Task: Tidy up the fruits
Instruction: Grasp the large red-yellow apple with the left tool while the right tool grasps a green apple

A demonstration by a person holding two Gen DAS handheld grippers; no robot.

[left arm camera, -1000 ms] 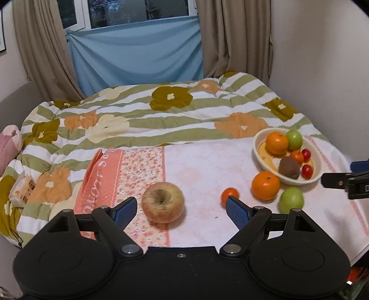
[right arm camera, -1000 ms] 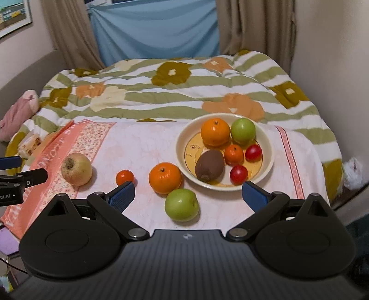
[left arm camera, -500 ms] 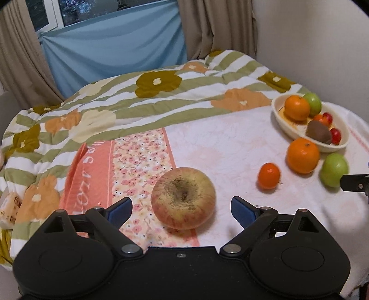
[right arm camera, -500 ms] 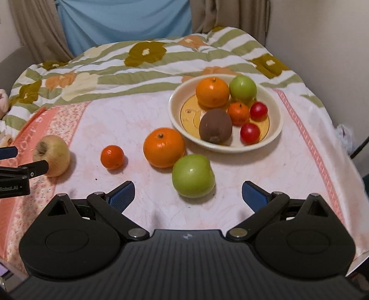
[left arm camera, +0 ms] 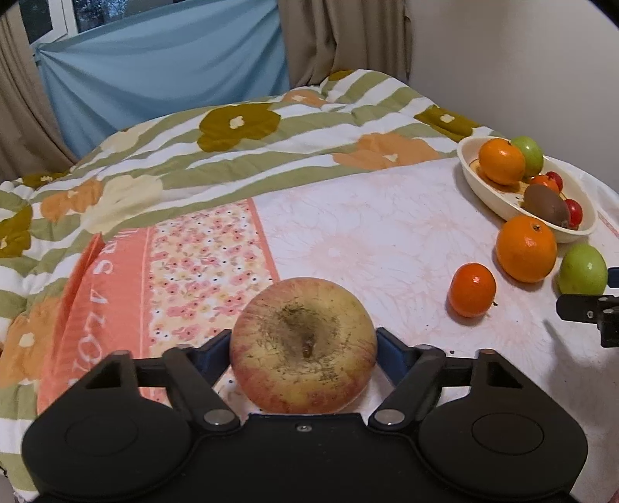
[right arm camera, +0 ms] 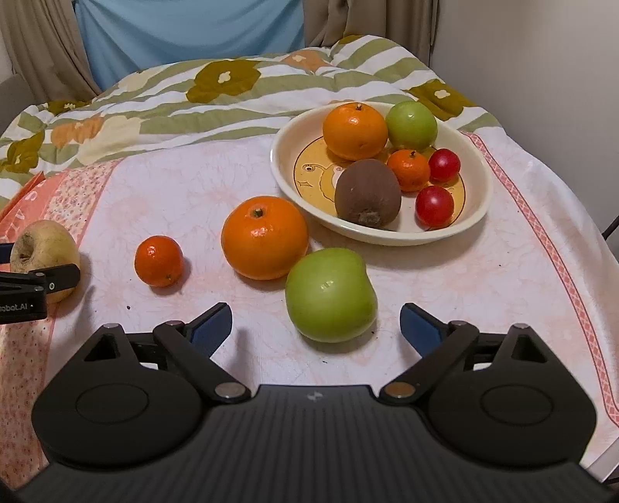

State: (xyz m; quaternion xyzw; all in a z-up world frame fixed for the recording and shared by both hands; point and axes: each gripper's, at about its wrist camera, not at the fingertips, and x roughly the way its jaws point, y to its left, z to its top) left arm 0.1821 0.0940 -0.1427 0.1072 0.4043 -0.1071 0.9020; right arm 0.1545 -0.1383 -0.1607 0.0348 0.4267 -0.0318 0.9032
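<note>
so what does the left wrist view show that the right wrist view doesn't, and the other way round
Only the left wrist view shows the left claw closing around the big yellow-red apple, its stem hollow facing the camera.

Only the right wrist view shows the right claw open, the large green apple just ahead of it, and the yellow cartoon print inside the cream bowl.

Both show the loose small tangerine, the loose large orange and the brown kiwi.

A bed [left arm camera: 271, 162] fills the room, covered by a green-striped floral quilt [left arm camera: 240, 127]. A pink cloth [right arm camera: 174, 185] lies over the quilt's near part. Behind the bed, a blue sheet [left arm camera: 162, 69] hangs across a window [left arm camera: 58, 19], flanked by beige curtains [left arm camera: 340, 35]. A plain pale wall [left arm camera: 522, 69] stands right of the bed.
</note>
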